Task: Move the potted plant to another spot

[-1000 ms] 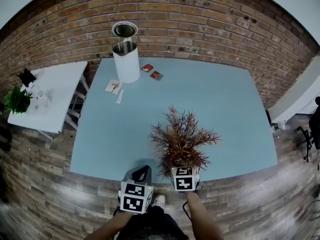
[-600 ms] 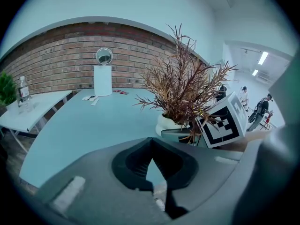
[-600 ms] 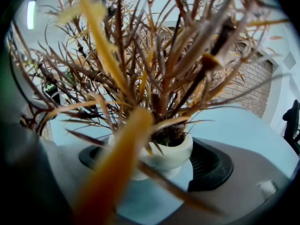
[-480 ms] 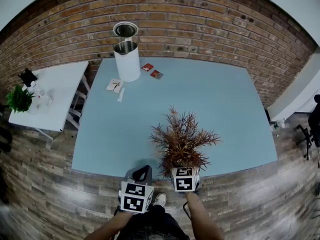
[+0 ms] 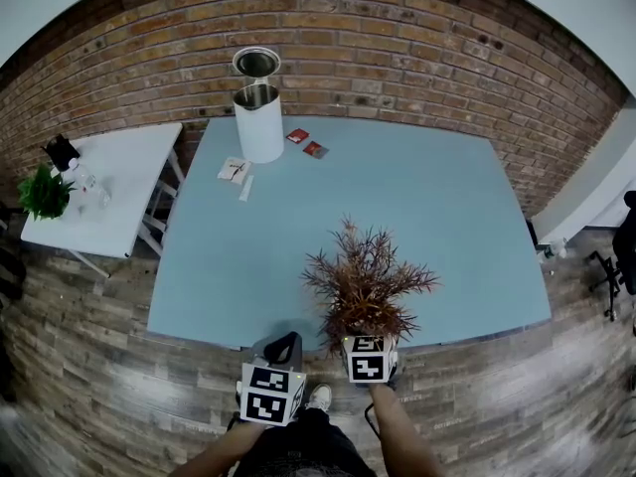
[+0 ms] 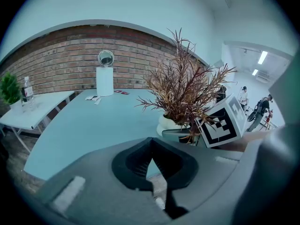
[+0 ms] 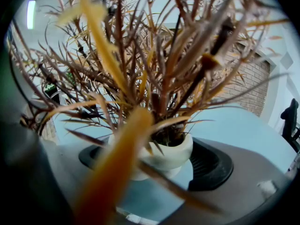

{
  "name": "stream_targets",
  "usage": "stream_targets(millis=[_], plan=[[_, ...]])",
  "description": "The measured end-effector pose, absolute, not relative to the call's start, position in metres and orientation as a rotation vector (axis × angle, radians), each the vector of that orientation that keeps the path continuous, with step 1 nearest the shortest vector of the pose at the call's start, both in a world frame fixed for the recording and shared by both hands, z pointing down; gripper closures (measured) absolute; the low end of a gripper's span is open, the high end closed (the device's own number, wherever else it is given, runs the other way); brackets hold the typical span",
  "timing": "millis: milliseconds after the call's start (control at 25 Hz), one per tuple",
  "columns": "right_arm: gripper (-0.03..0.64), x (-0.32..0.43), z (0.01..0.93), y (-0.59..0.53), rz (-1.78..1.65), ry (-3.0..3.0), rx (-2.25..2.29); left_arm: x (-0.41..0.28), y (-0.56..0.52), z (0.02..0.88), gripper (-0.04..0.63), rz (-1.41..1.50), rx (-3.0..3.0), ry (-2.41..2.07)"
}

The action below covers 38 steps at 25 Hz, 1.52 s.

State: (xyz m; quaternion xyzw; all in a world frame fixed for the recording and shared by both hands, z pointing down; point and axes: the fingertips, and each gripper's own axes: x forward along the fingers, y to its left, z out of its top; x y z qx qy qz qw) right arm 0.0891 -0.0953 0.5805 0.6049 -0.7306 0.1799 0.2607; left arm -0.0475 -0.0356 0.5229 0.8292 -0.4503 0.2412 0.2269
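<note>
The potted plant (image 5: 366,284), a dry red-brown bush in a small white pot (image 7: 165,154), stands at the front edge of the blue table (image 5: 248,266). My right gripper (image 5: 366,336) reaches in from below the table edge, and its black pads (image 7: 213,165) sit against both sides of the pot, shut on it. The bush fills most of the right gripper view. My left gripper (image 5: 281,347) hangs just left of it, off the table's front edge, shut and empty (image 6: 151,142). In the left gripper view the plant (image 6: 185,88) and the right gripper's marker cube (image 6: 220,123) show to the right.
A white cylinder bin (image 5: 258,122) with a round lid (image 5: 256,63) behind it stands at the table's far left. Two red cards (image 5: 306,143) and some paper slips (image 5: 235,171) lie near it. A white side table (image 5: 109,187) with a green plant (image 5: 45,192) is left.
The head view has shifted a little. The plant and both grippers keep the same places relative to the table edge.
</note>
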Motion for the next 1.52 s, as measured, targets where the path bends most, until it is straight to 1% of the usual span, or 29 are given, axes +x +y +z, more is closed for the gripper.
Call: stream_targets(millis=[400, 760, 1080, 1320, 1520], plan=[[0.127, 0.087, 0.577, -0.086, 0.506, -1.976, 1.658, -0.055, -0.028, 0.519, 0.6, 0.667, 2.286, -1.24], [0.132, 0.083, 0.571, -0.064, 0.523, -1.998, 1.67, -0.046, -0.016, 0.516, 0.598, 0.667, 2.325, -1.203], [0.191, 0.082, 0.556, -0.042, 0.533, -2.014, 1.715, -0.036, -0.003, 0.513, 0.597, 0.661, 2.375, -1.152], [0.292, 0.079, 0.542, -0.023, 0.511, -2.025, 1.751, -0.029, 0.009, 0.51, 0.597, 0.651, 2.41, -1.114], [0.344, 0.077, 0.53, -0.008, 0.496, -2.014, 1.786, -0.022, 0.017, 0.508, 0.597, 0.635, 2.443, -1.079]])
